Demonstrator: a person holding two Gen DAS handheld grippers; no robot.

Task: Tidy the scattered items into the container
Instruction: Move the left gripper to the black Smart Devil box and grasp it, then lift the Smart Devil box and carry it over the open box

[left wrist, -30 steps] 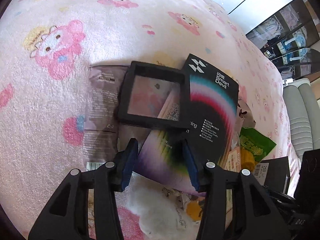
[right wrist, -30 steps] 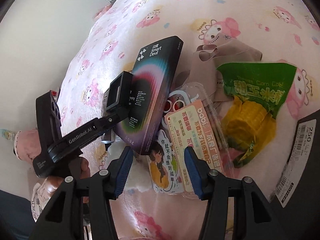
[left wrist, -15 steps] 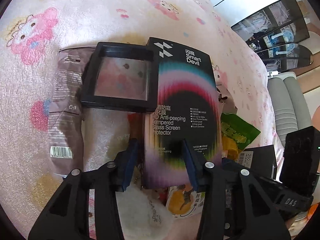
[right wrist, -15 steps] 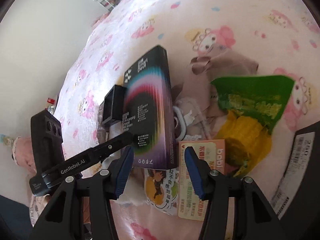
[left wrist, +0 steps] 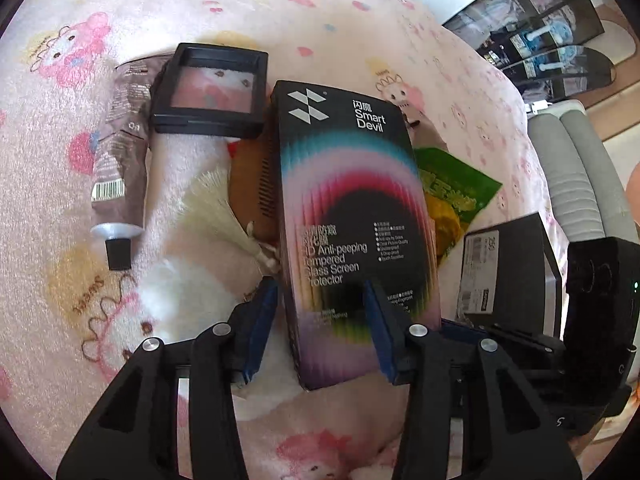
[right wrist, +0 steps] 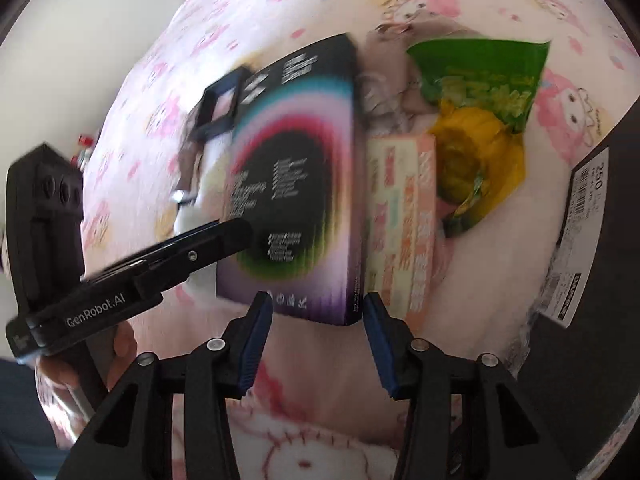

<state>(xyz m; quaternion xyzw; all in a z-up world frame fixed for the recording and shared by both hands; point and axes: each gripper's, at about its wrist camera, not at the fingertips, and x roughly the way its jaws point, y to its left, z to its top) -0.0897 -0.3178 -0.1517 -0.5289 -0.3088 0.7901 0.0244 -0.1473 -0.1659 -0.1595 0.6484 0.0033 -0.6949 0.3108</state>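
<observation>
Lifted clear of the heap since a second ago, the Smart Devil screen protector box (left wrist: 352, 216) now tilts up off the bed (left wrist: 280, 8), uncovering a wooden comb (left wrist: 256, 188) with a cream tassel beneath it. We hold its near end in our left gripper (left wrist: 320, 320): one pad lies against the printed face, the other sits at the left edge, though how firmly they press we cannot see.

Going left to right in the left wrist view, we see a brown tube (left wrist: 120, 152) with a barcode and black cap, a black display frame (left wrist: 212, 92), the comb, the box, a green corn snack bag (left wrist: 456, 188), and the dark container (left wrist: 508, 268) with a white sticker reading "250". In the right wrist view a peach card pack (right wrist: 404, 216) lies just right of the box.

Our right gripper (right wrist: 318, 336) hovers at the box's near edge, its jaws closing with nothing pinched between them.

We judge the task barely begun: nothing can be seen inside the container, and every other item lies on the pink cartoon blanket. Readable print includes "Smart Devil", "Anti-peeping Tempered Glass Screen Protector", and "GenRobot.AI" on the left gripper's body.
</observation>
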